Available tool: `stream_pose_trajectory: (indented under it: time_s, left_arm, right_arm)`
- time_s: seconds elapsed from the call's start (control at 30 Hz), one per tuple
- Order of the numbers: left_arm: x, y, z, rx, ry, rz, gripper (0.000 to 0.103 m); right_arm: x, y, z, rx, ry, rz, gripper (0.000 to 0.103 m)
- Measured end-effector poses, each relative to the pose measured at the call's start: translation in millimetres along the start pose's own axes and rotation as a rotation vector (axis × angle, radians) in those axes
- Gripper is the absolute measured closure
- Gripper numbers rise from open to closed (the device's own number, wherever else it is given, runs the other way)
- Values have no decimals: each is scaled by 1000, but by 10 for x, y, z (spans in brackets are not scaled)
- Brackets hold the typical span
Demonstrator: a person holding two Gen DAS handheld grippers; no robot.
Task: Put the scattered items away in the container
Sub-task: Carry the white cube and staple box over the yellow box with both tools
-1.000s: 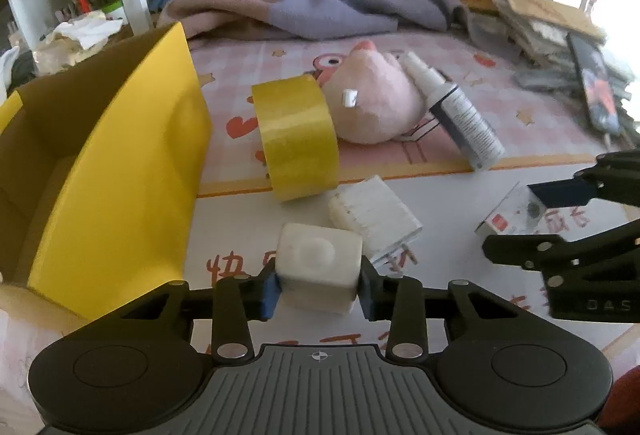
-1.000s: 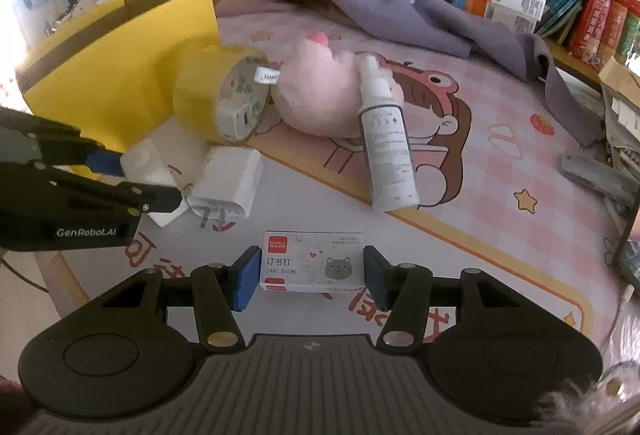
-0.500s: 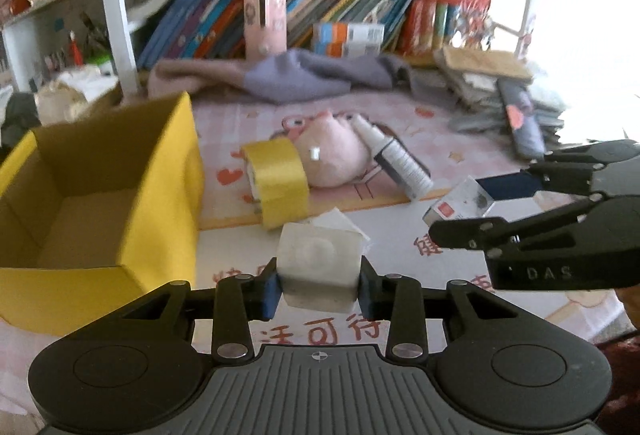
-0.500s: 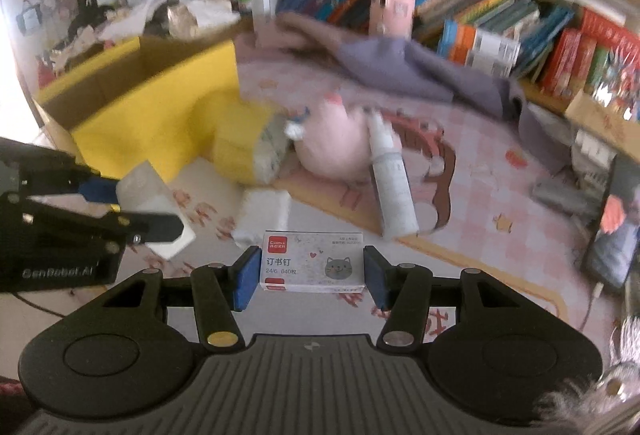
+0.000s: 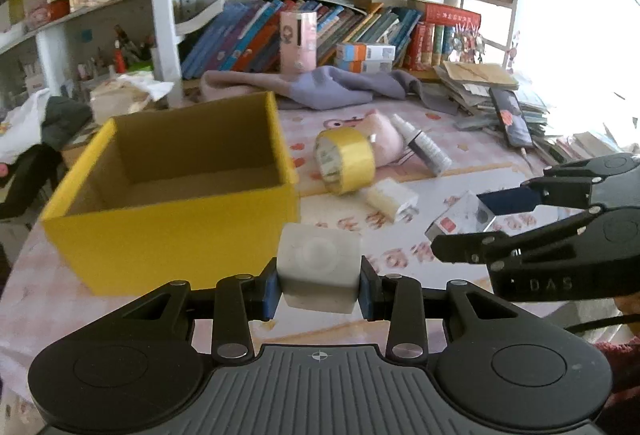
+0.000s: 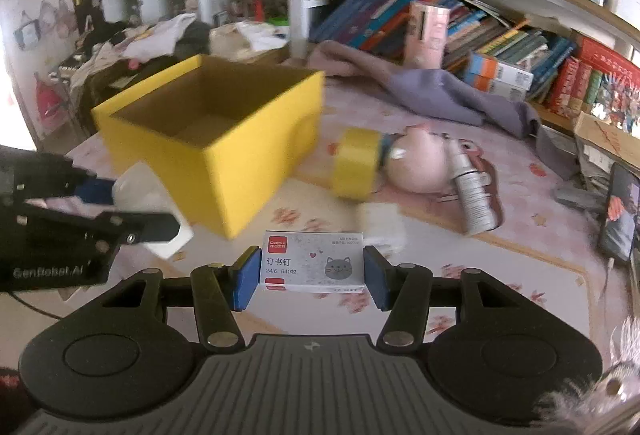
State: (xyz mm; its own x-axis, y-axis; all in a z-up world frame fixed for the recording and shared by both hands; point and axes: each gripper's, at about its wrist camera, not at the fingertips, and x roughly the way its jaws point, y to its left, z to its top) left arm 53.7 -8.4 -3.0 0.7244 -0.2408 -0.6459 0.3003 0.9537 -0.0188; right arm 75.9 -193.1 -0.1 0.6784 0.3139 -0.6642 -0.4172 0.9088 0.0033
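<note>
My left gripper (image 5: 318,289) is shut on a white cube-shaped block (image 5: 318,269), held in the air in front of the open yellow box (image 5: 176,203). My right gripper (image 6: 311,277) is shut on a small staple box with a cat drawing (image 6: 314,261), lifted above the table to the right of the yellow box (image 6: 224,139). In the left wrist view the right gripper (image 5: 476,225) shows at the right edge with the staple box (image 5: 460,219). On the mat lie a yellow tape roll (image 5: 346,159), a pink plush toy (image 5: 384,143), a spray bottle (image 5: 426,149) and a white charger (image 5: 392,195).
A grey cloth (image 5: 320,89) lies behind the items, before a shelf crammed with books (image 5: 360,31). A pile of papers and a phone (image 5: 512,115) sits at the right. Clothes and clutter (image 6: 132,47) lie left of the box.
Both grippers rose and pulled back from the mat with their loads, swinging left. The yellow box's open inside now shows fully, and the items on the mat look smaller and farther.
</note>
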Motion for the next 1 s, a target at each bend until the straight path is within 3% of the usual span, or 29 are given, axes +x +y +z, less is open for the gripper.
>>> stream_pose_trajectory:
  time_s: [0.4,1.0]
  left_arm:
    - [-521,619,-491,-20,16,28,67]
    - [-630,977,-540,-100,-3,55,67]
  right_arm:
    - [-45,1033,-185,-2,15,30,51]
    - [83,1414,12,-87,40,82,51]
